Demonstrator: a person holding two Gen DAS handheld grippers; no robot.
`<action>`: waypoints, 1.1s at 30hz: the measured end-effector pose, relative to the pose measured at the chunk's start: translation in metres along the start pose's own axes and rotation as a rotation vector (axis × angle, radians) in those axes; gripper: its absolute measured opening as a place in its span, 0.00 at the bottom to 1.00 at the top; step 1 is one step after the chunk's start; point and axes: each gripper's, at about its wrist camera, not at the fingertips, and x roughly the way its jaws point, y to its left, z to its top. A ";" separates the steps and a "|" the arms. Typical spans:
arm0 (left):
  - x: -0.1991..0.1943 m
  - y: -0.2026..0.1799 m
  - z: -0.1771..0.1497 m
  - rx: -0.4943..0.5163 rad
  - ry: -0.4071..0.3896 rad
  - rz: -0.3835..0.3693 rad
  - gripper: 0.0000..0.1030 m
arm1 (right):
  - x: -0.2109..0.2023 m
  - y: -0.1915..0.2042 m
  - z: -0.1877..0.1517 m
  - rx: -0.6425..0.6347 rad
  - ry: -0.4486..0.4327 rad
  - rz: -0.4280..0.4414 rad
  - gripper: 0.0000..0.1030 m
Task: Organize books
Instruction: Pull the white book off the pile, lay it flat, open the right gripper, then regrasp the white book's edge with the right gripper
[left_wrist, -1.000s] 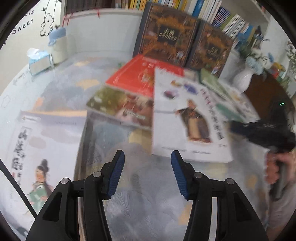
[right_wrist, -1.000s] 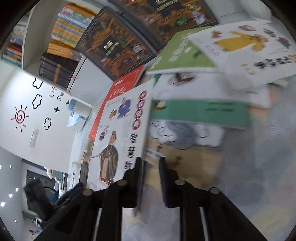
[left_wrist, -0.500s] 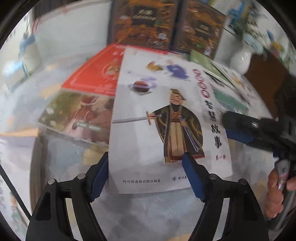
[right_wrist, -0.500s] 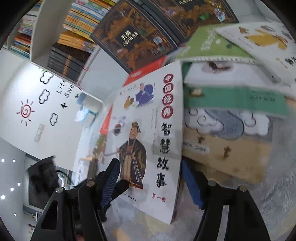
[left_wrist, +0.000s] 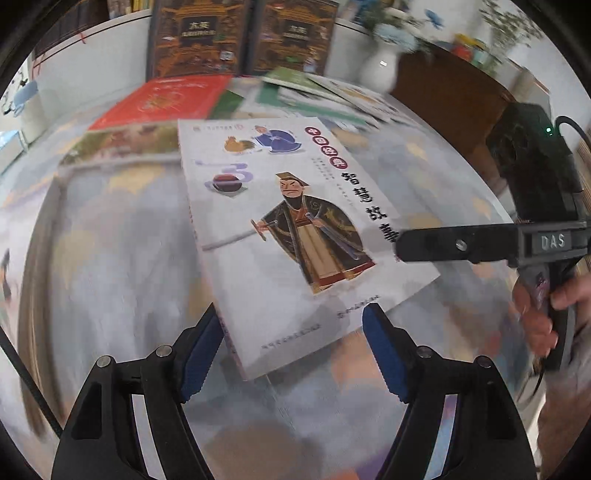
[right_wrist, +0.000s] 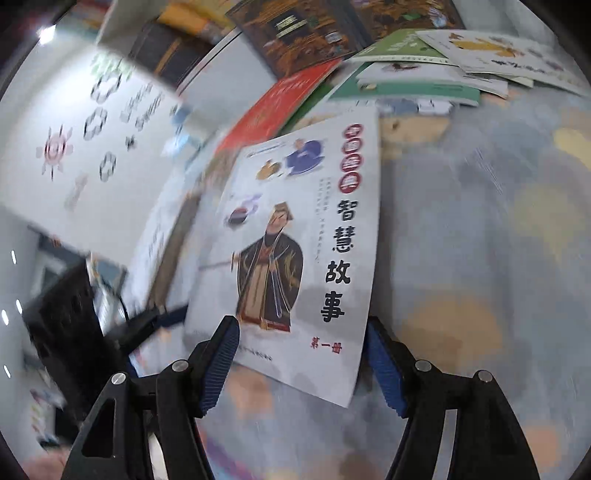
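The left tool (left_wrist: 291, 347) is spread wide, blue pads either side of the near short edge of the white book (left_wrist: 295, 229); the spine corner sits just by the left pad, but nothing is clamped. The right tool (right_wrist: 301, 354) is likewise released, its pads flanking the book's bottom edge from the other side. In the left view its black finger reaches over the book's right edge, and whether it touches the cover cannot be told.

The book lies flat on the pale patterned desk (left_wrist: 110, 258), face up, long axis running away from the left tool and slightly rightward. It is straight ahead of both tools, each equally close, so either could close on an edge; the left seems better lined up with the spine.

Beyond it lie the red book (left_wrist: 166, 99) and the green books (left_wrist: 303, 92), then two dark volumes (left_wrist: 240, 37) standing at the back.
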 end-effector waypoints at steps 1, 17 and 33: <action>-0.001 0.000 -0.004 -0.004 0.003 0.015 0.72 | -0.004 0.002 -0.007 -0.024 0.009 -0.012 0.66; 0.018 0.076 0.038 -0.259 -0.039 -0.098 0.42 | 0.010 -0.087 0.027 0.083 0.050 0.285 0.06; 0.020 0.057 0.037 -0.173 -0.117 0.052 0.38 | 0.012 -0.069 0.027 0.029 -0.034 0.210 0.08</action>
